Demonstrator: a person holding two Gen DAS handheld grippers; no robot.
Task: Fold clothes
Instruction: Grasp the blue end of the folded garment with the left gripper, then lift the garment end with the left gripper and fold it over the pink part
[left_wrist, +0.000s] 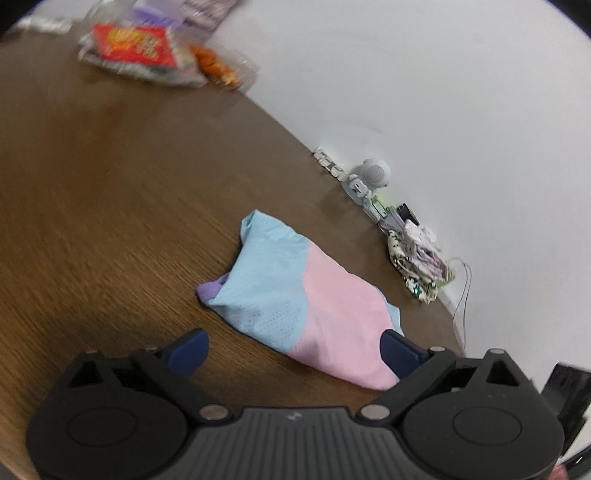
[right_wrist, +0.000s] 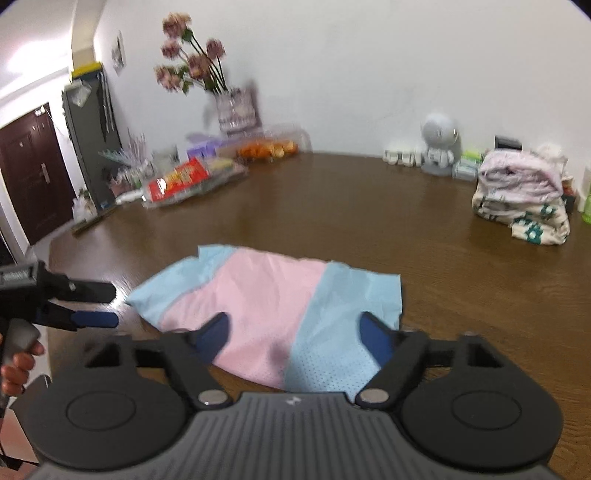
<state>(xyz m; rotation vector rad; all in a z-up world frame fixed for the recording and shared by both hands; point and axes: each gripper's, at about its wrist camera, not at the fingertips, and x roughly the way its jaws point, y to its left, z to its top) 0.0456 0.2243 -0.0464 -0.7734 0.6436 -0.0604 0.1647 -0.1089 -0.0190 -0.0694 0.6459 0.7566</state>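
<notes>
A folded pink and light-blue mesh garment (left_wrist: 295, 302) lies on the brown wooden table (left_wrist: 110, 221); a bit of purple shows at its left corner. My left gripper (left_wrist: 295, 350) is open, its blue fingertips (left_wrist: 192, 349) spread either side of the garment's near end, holding nothing. In the right wrist view the same garment (right_wrist: 266, 306) lies flat just ahead. My right gripper (right_wrist: 293, 336) is open over its near edge, empty. The left gripper (right_wrist: 92, 306) also shows there at the far left, open, beside the garment's left edge.
A stack of folded clothes (right_wrist: 521, 195) sits at the back right by the wall. A grey robot figure (right_wrist: 439, 144), small boxes, snack packs (right_wrist: 181, 181) and a flower vase (right_wrist: 236, 110) line the table's far edge. A dark door (right_wrist: 26, 173) stands left.
</notes>
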